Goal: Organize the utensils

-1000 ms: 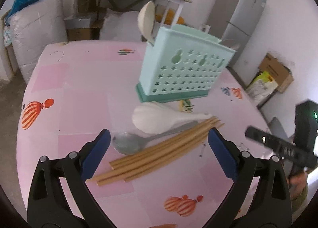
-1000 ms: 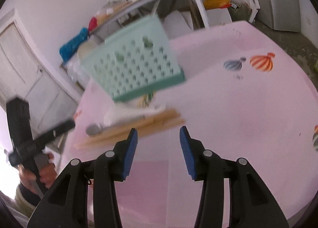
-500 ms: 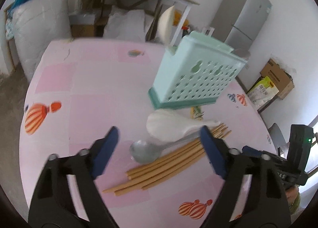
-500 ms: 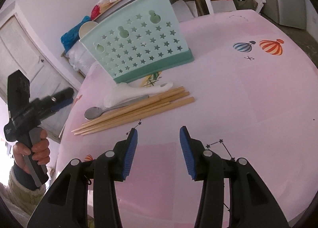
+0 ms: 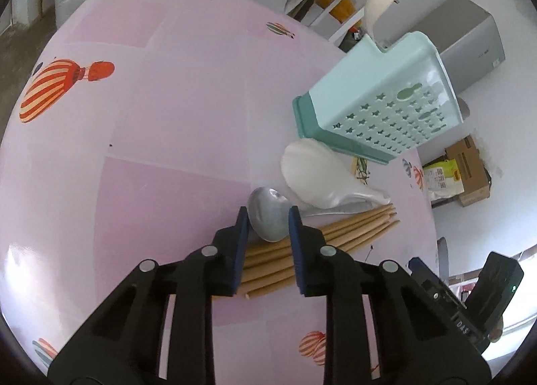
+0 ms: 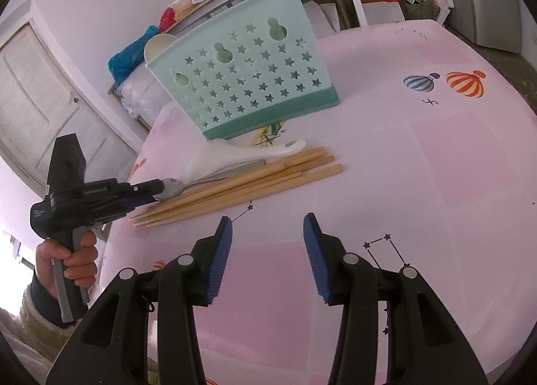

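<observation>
One round pink balloon-print table (image 6: 436,163) carries one mint star-perforated plastic caddy (image 6: 248,83), several wooden chopsticks (image 6: 241,183), one white rice paddle (image 6: 241,155), one steel spoon (image 5: 268,222). Left gripper (image 5: 268,217) narrowed around spoon bowl, contact unclear; right gripper (image 6: 266,227) wide, empty.

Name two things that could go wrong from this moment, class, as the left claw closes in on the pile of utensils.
1. The left claw straddles the metal spoon, whose bowl lies against the chopsticks. It may pinch chopsticks too, or scatter them.
2. The white rice paddle lies over the spoon's handle, so lifting the spoon could drag it into the mint utensil holder.
</observation>
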Action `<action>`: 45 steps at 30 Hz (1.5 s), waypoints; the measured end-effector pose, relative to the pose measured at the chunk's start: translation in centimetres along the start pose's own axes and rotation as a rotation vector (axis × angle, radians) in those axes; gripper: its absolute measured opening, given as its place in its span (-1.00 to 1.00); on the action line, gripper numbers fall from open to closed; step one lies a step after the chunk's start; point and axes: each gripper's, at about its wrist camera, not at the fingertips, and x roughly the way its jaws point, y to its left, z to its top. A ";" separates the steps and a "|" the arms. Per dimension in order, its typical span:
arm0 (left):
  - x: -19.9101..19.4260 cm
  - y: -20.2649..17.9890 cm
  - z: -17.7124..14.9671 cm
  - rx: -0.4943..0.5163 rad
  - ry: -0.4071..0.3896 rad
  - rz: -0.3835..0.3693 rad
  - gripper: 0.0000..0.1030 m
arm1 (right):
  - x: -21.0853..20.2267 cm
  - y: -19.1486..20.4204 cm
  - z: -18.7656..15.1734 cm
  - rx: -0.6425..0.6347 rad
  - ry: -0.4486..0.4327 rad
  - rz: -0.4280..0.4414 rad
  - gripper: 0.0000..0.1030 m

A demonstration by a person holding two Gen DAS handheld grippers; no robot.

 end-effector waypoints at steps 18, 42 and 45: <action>-2.9 -1.3 -0.1 0.009 -0.112 0.017 -0.99 | 0.1 -0.1 -0.2 0.011 0.006 -0.002 -0.15; -2.7 -0.8 -5.2 -0.047 -0.055 -0.120 -0.69 | 0.2 -0.6 -0.6 0.036 0.009 0.018 -0.15; -2.6 -0.8 -5.5 -0.064 -0.044 -0.126 -0.65 | 0.3 -0.6 -0.6 0.038 0.007 0.022 -0.15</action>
